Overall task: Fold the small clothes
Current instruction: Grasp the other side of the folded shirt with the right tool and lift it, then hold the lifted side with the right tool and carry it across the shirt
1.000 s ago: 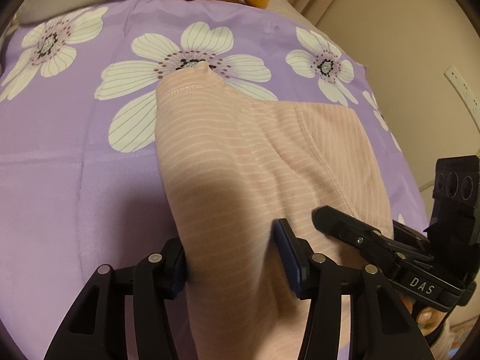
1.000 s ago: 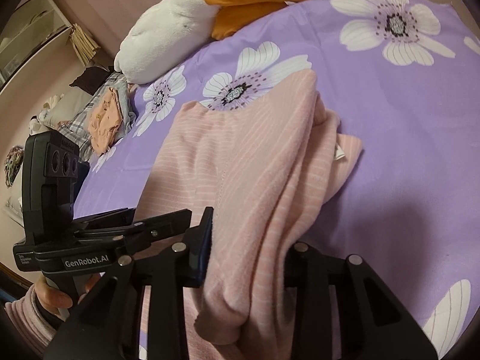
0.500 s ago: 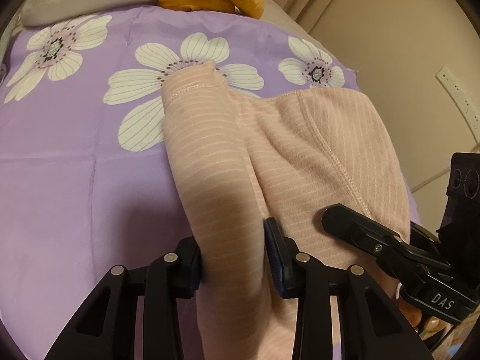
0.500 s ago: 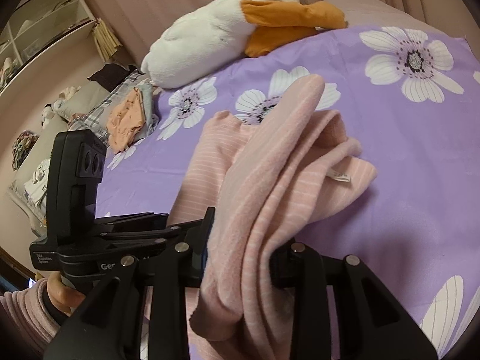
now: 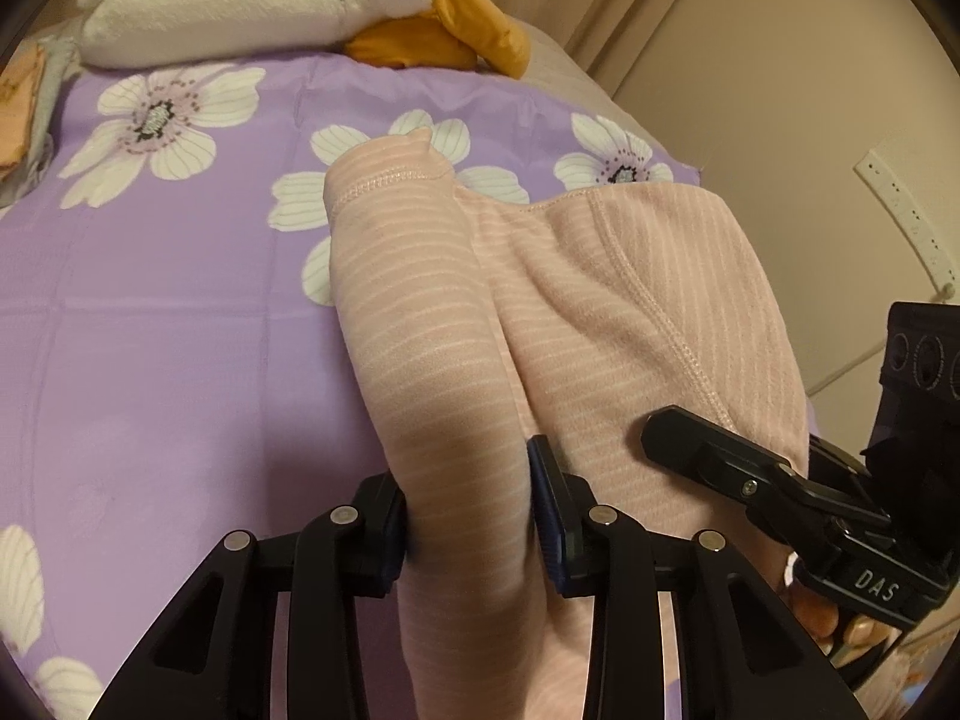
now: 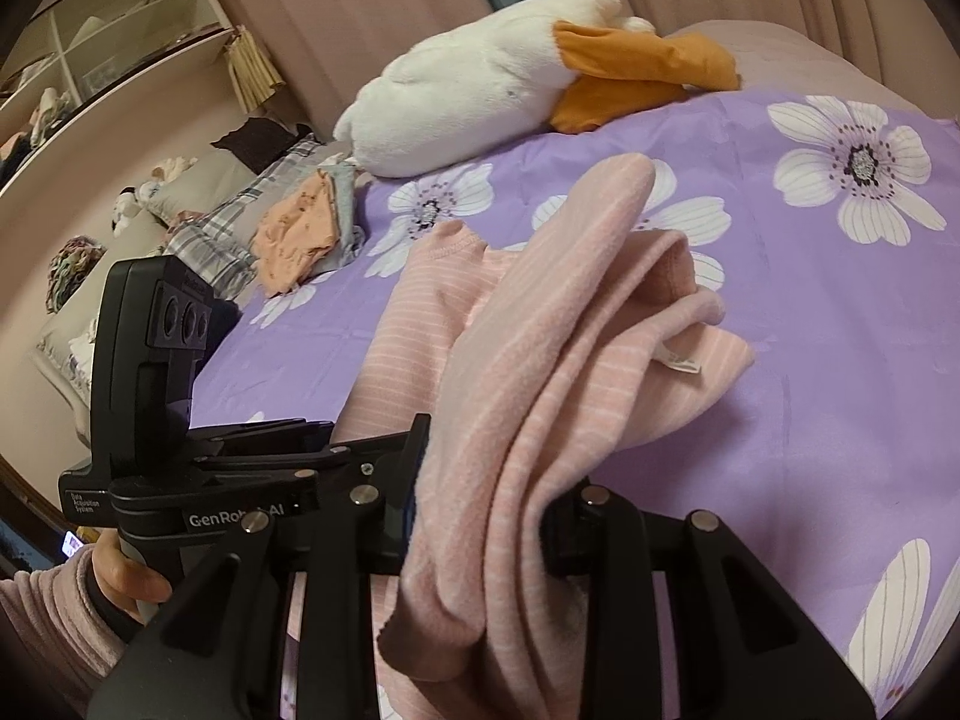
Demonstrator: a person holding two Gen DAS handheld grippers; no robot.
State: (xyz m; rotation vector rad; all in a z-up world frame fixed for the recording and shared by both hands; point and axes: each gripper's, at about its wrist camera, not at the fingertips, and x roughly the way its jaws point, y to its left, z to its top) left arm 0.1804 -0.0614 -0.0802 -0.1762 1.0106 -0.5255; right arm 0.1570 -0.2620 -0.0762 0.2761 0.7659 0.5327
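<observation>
The left gripper (image 5: 471,516) is clamped on a bunched fold of a pink striped garment (image 5: 540,312), its blue pads pressing the cloth from both sides at the lower middle of the left wrist view. The garment runs up from the jaws toward the centre of the frame, where its stitched hem lies on a purple bedspread (image 5: 150,360) printed with white flowers. At the lower right of that view the right gripper (image 5: 690,438) shows from the side against the same cloth.

In the right wrist view the right gripper (image 6: 480,516) holds a thick gathered bundle of the garment (image 6: 540,360) between its jaws at the lower middle. The cloth drapes up and to the right, a small white label showing on its right part. At the left, a hand (image 6: 123,570) in a pink sleeve grips the left gripper's handle. A white and orange plush toy (image 6: 510,84) lies at the upper middle, and a pile of clothes (image 6: 300,228) sits at the bedspread's left edge.
</observation>
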